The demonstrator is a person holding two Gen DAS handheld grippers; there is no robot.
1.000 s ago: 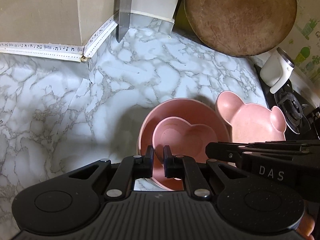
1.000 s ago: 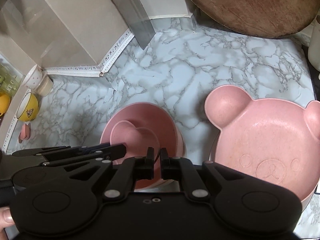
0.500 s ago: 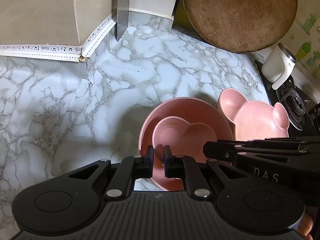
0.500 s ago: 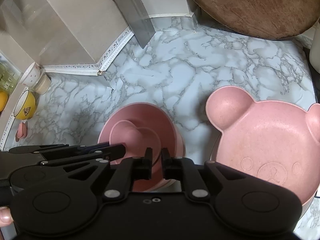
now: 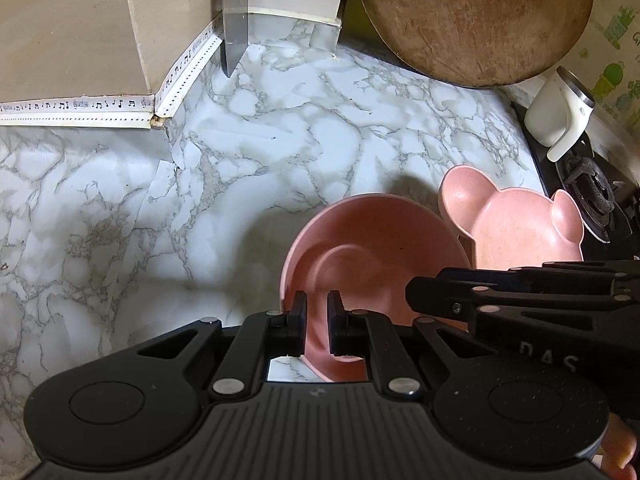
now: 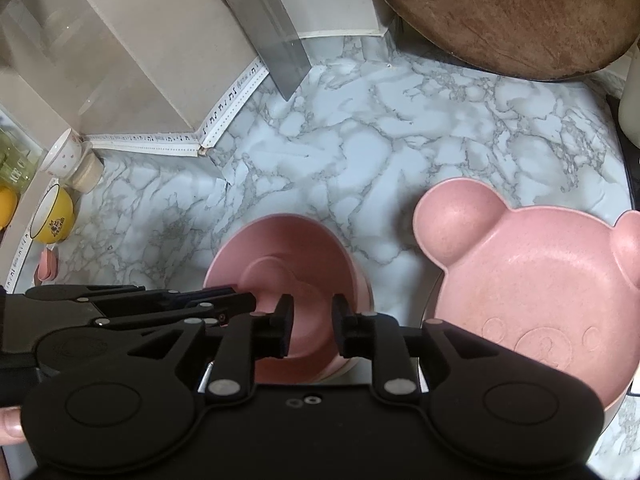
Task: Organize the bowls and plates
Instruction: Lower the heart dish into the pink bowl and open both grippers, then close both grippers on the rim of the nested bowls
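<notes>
A round pink bowl stands on the marble counter with a smaller heart-shaped pink dish nested inside it; both also show in the right wrist view. My left gripper is shut on the near rim of these stacked dishes. My right gripper hovers over the same bowl with its jaws parted and nothing between them. A bear-shaped pink plate lies to the right, also in the left wrist view.
A round wooden board and a cleaver lean at the back wall. A white mug and a stove burner sit right. A yellow cup and small jars stand far left.
My right gripper has opened from nearly shut. Both cameras have risen slightly. The left gripper keeps its hold on the bowl rim.
</notes>
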